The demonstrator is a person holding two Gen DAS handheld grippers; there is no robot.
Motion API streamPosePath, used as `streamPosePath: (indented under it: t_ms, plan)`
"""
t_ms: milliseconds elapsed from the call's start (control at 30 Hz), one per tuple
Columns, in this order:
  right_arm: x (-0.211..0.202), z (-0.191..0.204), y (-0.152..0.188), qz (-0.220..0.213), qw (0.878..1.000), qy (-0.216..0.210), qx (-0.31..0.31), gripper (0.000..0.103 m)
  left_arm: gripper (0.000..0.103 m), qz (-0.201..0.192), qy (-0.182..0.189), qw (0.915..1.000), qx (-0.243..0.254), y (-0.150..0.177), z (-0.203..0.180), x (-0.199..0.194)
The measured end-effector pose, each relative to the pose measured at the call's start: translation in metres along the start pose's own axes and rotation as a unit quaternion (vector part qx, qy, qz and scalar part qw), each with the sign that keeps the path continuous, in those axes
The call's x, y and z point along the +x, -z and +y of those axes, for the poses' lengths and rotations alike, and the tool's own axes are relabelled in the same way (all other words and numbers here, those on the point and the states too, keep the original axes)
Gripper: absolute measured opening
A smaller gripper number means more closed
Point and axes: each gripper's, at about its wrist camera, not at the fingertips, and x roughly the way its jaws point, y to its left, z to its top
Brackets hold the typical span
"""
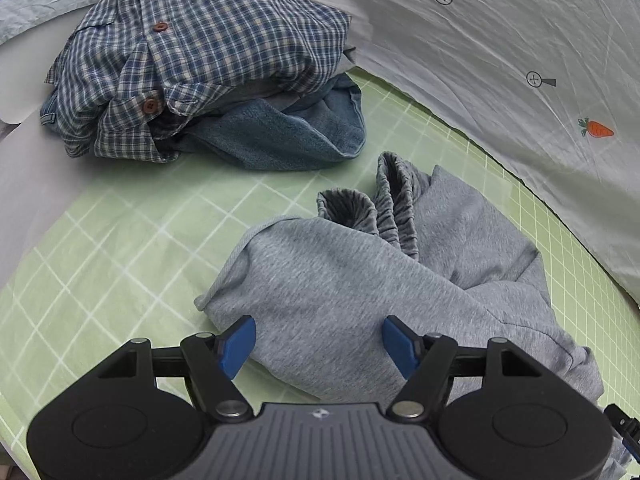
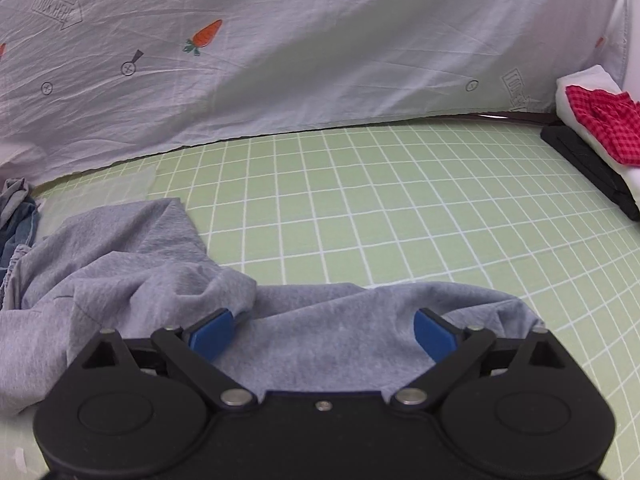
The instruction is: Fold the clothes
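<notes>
A grey sweat garment point(image 1: 360, 272) with ribbed cuffs point(image 1: 394, 196) lies crumpled on the green checked sheet point(image 1: 120, 248). My left gripper point(image 1: 319, 340) is open, its blue pads spread just above the garment's near edge. In the right wrist view the same grey garment point(image 2: 160, 264) spreads from the left across the front. My right gripper point(image 2: 324, 330) is open over its near fold, and the jaws hold nothing.
A pile with a blue plaid shirt point(image 1: 192, 52) on top of denim point(image 1: 280, 136) sits at the back left. A pale carrot-print sheet point(image 2: 320, 40) hangs behind. A red checked cloth point(image 2: 604, 124) on white fabric and a black object point(image 2: 592, 168) lie at the far right.
</notes>
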Motion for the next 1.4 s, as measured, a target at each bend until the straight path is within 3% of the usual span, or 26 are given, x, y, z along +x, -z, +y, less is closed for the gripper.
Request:
streamPosePath:
  t_ms: [67,133,200,300,333,367,433,500,533,700,967,1167,1267,1300,1333,1367,1400]
  plan:
    - [0.004,0.016,-0.002,0.006,1.000,-0.024,-0.006,0.098,0.052,0.001,0.002,0.9999,0.011,0.001,-0.003,0.001]
    - [0.012,0.030,-0.003,0.022,0.998,-0.058,-0.007,0.098,0.030,0.002,0.015,0.9998,0.013,0.000,-0.004,0.002]
    - [0.023,0.042,-0.002,0.045,0.995,-0.087,-0.012,0.093,0.019,0.002,0.024,0.9996,0.014,-0.001,-0.006,-0.001]
    - [0.034,0.055,0.000,0.075,0.990,-0.120,-0.026,0.057,0.011,-0.004,0.024,0.9994,0.022,0.000,-0.017,-0.014]
    - [0.035,0.056,0.000,0.078,0.988,-0.131,-0.028,0.032,0.010,-0.006,0.024,0.9994,0.025,0.000,-0.020,-0.018]
    - [0.030,0.052,-0.002,0.068,0.988,-0.136,-0.030,0.015,0.010,-0.009,0.024,0.9993,0.028,0.000,-0.024,-0.022]
    - [0.020,0.046,-0.008,0.049,0.988,-0.145,-0.033,0.002,0.009,-0.013,0.024,0.9991,0.033,0.000,-0.031,-0.031]
    - [0.011,0.039,-0.013,0.030,0.987,-0.154,-0.037,0.002,0.008,-0.017,0.024,0.9988,0.038,0.001,-0.039,-0.040]
    - [0.006,0.035,-0.017,0.020,0.986,-0.158,-0.038,0.001,0.002,-0.019,0.024,0.9987,0.041,0.001,-0.042,-0.044]
    - [-0.015,0.001,-0.053,-0.020,0.984,-0.173,-0.025,0.001,0.002,-0.043,0.044,0.9967,0.052,0.003,-0.080,-0.074]
    - [-0.030,-0.070,-0.102,-0.072,0.980,-0.187,0.008,0.001,0.002,-0.074,0.129,0.9854,0.082,0.013,-0.170,-0.089]
    - [-0.015,-0.135,-0.130,-0.099,0.980,-0.168,0.043,0.001,0.002,-0.085,0.207,0.9657,0.133,0.013,-0.270,-0.068]
    - [0.006,-0.162,-0.137,-0.094,0.985,-0.131,0.054,0.001,0.011,-0.055,0.201,0.9655,0.157,0.018,-0.313,-0.033]
    - [0.016,-0.170,-0.137,-0.084,0.989,-0.111,0.056,0.003,0.018,-0.042,0.184,0.9676,0.167,0.020,-0.320,-0.023]
    - [0.026,-0.176,-0.136,-0.068,0.992,-0.087,0.060,0.011,0.026,-0.030,0.168,0.9692,0.178,0.022,-0.326,-0.014]
    - [0.035,-0.183,-0.134,-0.052,0.995,-0.063,0.064,0.027,0.028,-0.017,0.152,0.9702,0.188,0.024,-0.333,-0.005]
    - [0.043,-0.189,-0.131,-0.040,0.996,-0.043,0.070,0.033,0.033,-0.011,0.144,0.9713,0.189,0.026,-0.330,-0.001]
